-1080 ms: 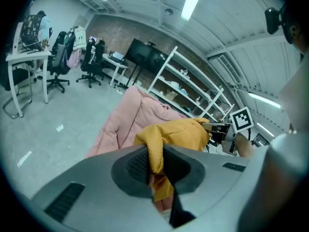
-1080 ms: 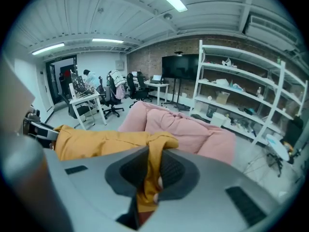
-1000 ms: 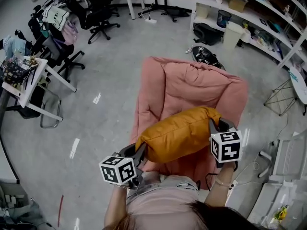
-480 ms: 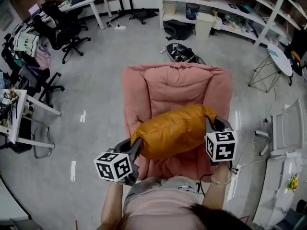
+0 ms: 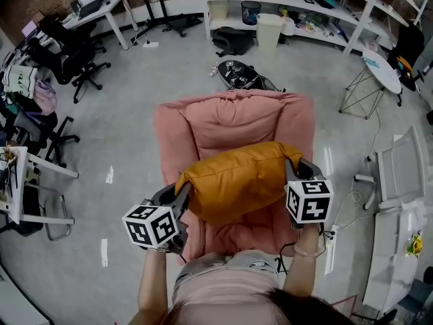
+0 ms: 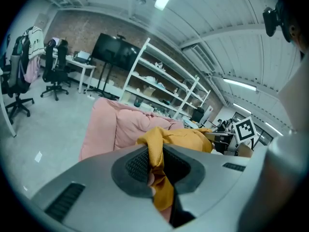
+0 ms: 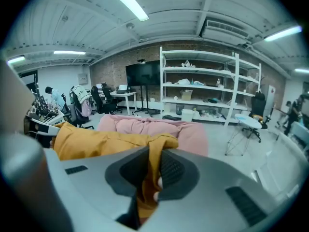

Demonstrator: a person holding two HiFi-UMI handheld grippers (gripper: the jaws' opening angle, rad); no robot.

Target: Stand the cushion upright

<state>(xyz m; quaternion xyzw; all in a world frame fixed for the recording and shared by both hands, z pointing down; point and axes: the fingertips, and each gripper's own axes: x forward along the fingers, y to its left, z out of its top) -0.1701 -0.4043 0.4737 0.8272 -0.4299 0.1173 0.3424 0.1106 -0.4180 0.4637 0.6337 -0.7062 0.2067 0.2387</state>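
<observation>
An orange cushion (image 5: 237,179) hangs lengthwise between my two grippers, lifted above the seat of a pink armchair (image 5: 230,120). My left gripper (image 5: 181,196) is shut on the cushion's left corner; in the left gripper view the orange cushion fabric (image 6: 155,151) is pinched between the dark pads. My right gripper (image 5: 292,170) is shut on the cushion's right corner (image 7: 153,158), with the fabric bunched in its jaws. The armchair (image 7: 154,127) lies just beyond the cushion (image 7: 96,144) in the right gripper view.
Grey floor surrounds the armchair. Office chairs (image 5: 64,59) and desks stand at the left. White shelving (image 5: 304,9) runs along the back, with a bin (image 5: 268,31) and a black bag (image 5: 230,40) in front. A small side table (image 5: 369,80) and white frames (image 5: 399,175) are at the right.
The head view has swung so the armchair sits more centred and square-on. Both grippers carried the cushion a little leftward and rolled with it, the cushion lying more level; their grips are unchanged.
</observation>
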